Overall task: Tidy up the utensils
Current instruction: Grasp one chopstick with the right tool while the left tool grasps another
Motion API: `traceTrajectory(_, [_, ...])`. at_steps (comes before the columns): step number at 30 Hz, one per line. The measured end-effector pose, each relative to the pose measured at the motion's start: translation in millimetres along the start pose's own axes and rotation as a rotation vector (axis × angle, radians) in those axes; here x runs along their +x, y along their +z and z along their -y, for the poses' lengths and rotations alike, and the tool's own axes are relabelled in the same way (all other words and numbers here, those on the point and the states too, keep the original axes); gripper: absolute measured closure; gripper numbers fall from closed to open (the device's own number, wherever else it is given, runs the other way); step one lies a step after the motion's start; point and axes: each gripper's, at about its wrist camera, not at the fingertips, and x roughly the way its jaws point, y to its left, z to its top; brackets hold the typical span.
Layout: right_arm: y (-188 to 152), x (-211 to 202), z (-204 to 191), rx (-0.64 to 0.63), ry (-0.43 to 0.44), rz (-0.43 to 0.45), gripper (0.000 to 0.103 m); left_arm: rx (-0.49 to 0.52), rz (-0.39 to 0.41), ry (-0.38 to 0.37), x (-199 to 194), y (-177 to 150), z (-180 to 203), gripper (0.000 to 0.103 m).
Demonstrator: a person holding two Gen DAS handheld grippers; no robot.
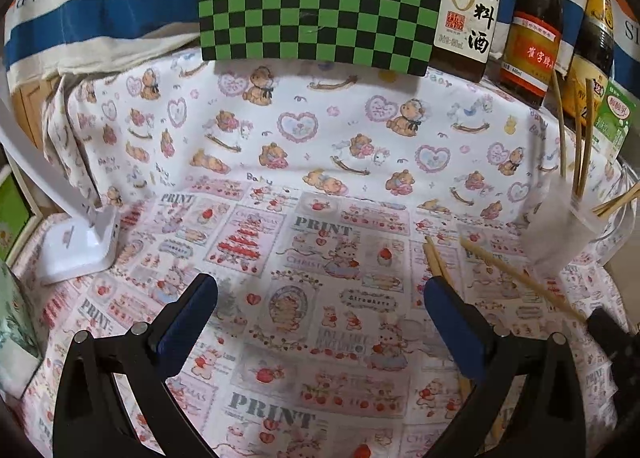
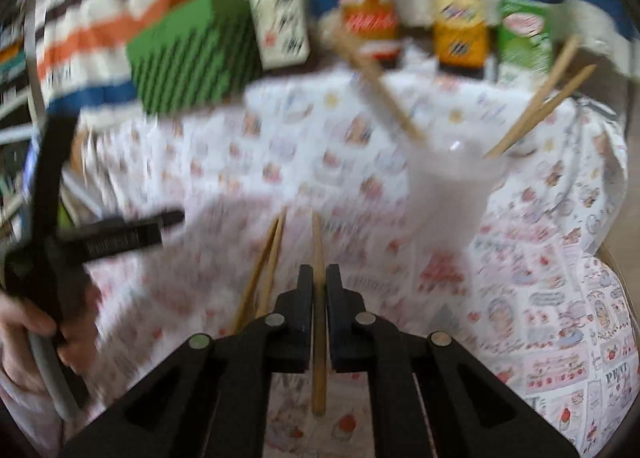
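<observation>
Chopstick (image 2: pixel 318 322) is pinched lengthwise in the right claw (image 2: pixel 319 278), over the cloth near the cup (image 2: pixel 452 194) that already holds several sticks. Tilt its far tip up and drop it in gently (the cup looks light and tippable). Left claw (image 1: pixel 320 298) hangs wide apart, empty; two loose chopsticks (image 2: pixel 264 266) remain on the cloth.

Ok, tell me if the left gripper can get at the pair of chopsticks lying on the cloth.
Probably yes. The left gripper is open and empty, and the pair of chopsticks lies just by its right-hand jaw on the tablecloth, with nothing on top.
</observation>
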Motion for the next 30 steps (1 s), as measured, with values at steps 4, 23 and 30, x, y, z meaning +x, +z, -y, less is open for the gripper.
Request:
traceTrajectory(4, [5.5, -12.4, 2.9, 0.011, -0.001, 0.082, 0.098, -0.005, 0.011, -0.016, -0.2, -0.7, 0.3, 0.006])
traceTrajectory(23, [11.0, -2.6, 32.6, 0.094, -0.089, 0.068, 0.098, 0.07, -0.354, -0.166, 65.7, 19.0, 70.7, 0.075])
traceTrajectory(30, [13.5, 3.6, 42.6, 0.14, -0.103, 0.001, 0.098, 0.01, -0.418, -0.185, 92.5, 22.2, 75.1, 0.084])
